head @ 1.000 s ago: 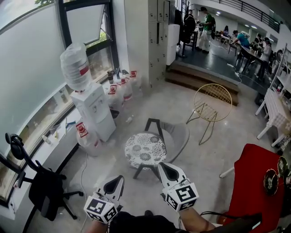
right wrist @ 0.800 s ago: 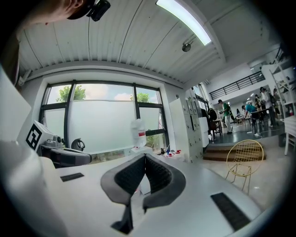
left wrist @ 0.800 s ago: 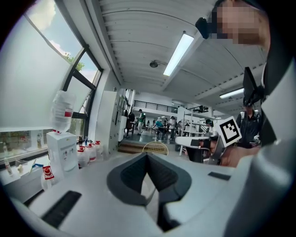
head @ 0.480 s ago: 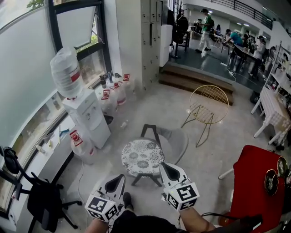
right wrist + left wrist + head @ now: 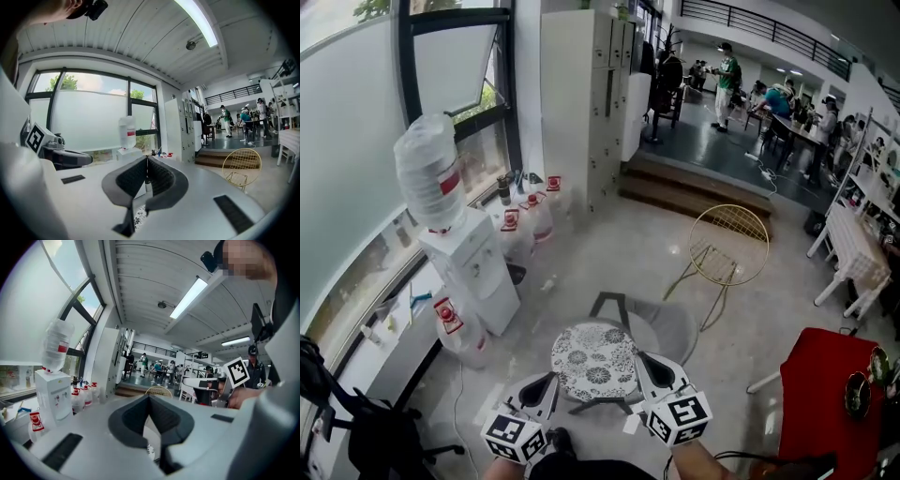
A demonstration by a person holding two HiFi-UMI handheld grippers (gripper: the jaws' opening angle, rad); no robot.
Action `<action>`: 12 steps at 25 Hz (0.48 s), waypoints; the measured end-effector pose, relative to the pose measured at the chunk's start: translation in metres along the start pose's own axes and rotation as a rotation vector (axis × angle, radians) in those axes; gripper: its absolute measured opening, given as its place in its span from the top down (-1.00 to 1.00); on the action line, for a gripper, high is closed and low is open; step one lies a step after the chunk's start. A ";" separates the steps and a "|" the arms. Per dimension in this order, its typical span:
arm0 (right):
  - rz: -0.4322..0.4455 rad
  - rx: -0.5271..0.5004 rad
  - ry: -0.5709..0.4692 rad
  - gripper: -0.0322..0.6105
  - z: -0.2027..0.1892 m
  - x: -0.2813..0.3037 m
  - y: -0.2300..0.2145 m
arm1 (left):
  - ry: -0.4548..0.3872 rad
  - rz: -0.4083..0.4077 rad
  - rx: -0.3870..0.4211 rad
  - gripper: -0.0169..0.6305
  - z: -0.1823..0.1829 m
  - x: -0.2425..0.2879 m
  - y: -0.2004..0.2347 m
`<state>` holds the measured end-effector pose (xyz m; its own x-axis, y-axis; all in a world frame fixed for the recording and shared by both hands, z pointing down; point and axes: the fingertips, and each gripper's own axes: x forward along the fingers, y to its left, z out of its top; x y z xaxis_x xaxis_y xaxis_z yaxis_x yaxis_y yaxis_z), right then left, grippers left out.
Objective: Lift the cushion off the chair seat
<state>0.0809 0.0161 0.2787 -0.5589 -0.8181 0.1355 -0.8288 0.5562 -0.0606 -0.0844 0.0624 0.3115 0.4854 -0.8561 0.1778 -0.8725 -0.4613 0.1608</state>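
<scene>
While our left gripper (image 5: 549,380) and right gripper (image 5: 643,358) are closed and empty, only our head view shows the round floral cushion (image 5: 594,361) whole.

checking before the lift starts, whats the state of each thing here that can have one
cushion, lying flat on the chair seat, not lifted
chair, upright, seat covered by the cushion
left gripper, fingers shut, empty
right gripper, fingers shut, empty
water bottle, upside down on the dispenser
wire chair, upright, nobody on it
</scene>
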 end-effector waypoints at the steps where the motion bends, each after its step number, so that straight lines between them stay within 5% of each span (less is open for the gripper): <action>1: -0.006 -0.003 0.005 0.87 0.000 0.009 -0.001 | -0.001 -0.003 -0.004 0.92 0.002 0.004 0.008; 12: -0.126 0.006 0.062 0.87 -0.012 0.092 -0.016 | 0.014 -0.044 -0.040 0.92 0.010 0.040 0.093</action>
<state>0.0437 -0.0662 0.3038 -0.4481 -0.8705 0.2037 -0.8924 0.4489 -0.0449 -0.1467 -0.0172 0.3243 0.5245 -0.8314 0.1832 -0.8474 -0.4889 0.2073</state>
